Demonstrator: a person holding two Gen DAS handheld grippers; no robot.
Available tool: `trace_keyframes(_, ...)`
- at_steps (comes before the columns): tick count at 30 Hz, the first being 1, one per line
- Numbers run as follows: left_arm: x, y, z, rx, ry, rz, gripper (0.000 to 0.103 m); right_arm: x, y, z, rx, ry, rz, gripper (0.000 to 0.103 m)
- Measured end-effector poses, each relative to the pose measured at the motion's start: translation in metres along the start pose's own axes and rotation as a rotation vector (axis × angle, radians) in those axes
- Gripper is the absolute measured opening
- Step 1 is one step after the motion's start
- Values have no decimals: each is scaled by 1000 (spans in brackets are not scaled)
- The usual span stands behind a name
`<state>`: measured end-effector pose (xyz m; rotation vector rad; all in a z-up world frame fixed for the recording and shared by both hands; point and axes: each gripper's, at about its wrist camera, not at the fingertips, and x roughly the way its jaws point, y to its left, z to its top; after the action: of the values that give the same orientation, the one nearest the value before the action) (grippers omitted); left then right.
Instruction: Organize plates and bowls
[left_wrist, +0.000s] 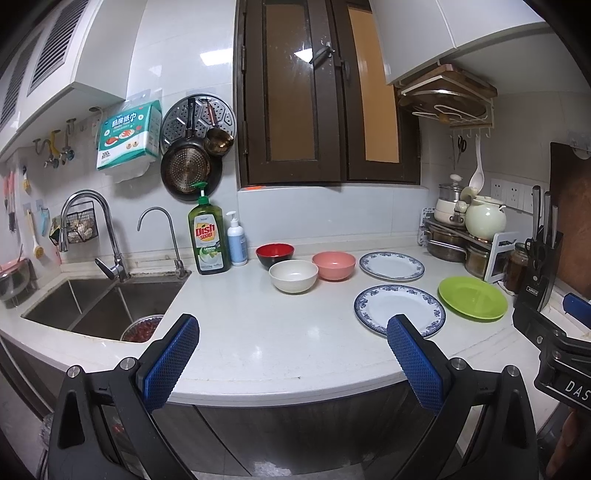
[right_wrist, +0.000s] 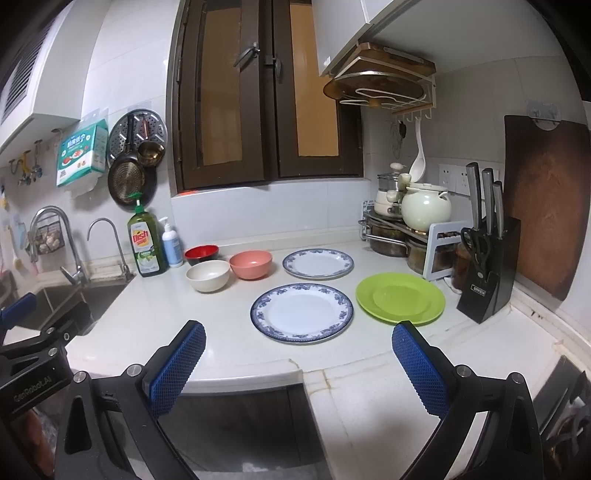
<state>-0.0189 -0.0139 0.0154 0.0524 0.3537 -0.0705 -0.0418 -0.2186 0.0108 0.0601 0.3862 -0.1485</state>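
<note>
Three bowls stand together on the white counter (left_wrist: 258, 332): a red and black bowl (left_wrist: 274, 254), a white bowl (left_wrist: 293, 276) and a pink bowl (left_wrist: 333, 264). To their right lie a small blue-rimmed plate (left_wrist: 391, 266), a larger blue-rimmed plate (left_wrist: 397, 308) and a green plate (left_wrist: 472, 297). The right wrist view shows the same bowls, white (right_wrist: 207, 275), pink (right_wrist: 251, 263) and red (right_wrist: 201, 254), and the plates, large (right_wrist: 301, 312), small (right_wrist: 317, 263) and green (right_wrist: 400, 298). My left gripper (left_wrist: 293, 332) and right gripper (right_wrist: 299, 338) both hang open at the counter's front edge, holding nothing.
A double sink (left_wrist: 92, 299) with taps sits at the left, dish soap (left_wrist: 208, 236) beside it. A pot rack (right_wrist: 406, 229), knife block (right_wrist: 487, 266) and leaning cutting board (right_wrist: 546, 206) crowd the right corner. Pans hang on the wall.
</note>
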Motion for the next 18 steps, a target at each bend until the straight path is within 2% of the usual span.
trace_keyframes(18, 2, -1, 0, 1, 15, -5, 103, 0, 0, 0, 1, 3, -4, 102)
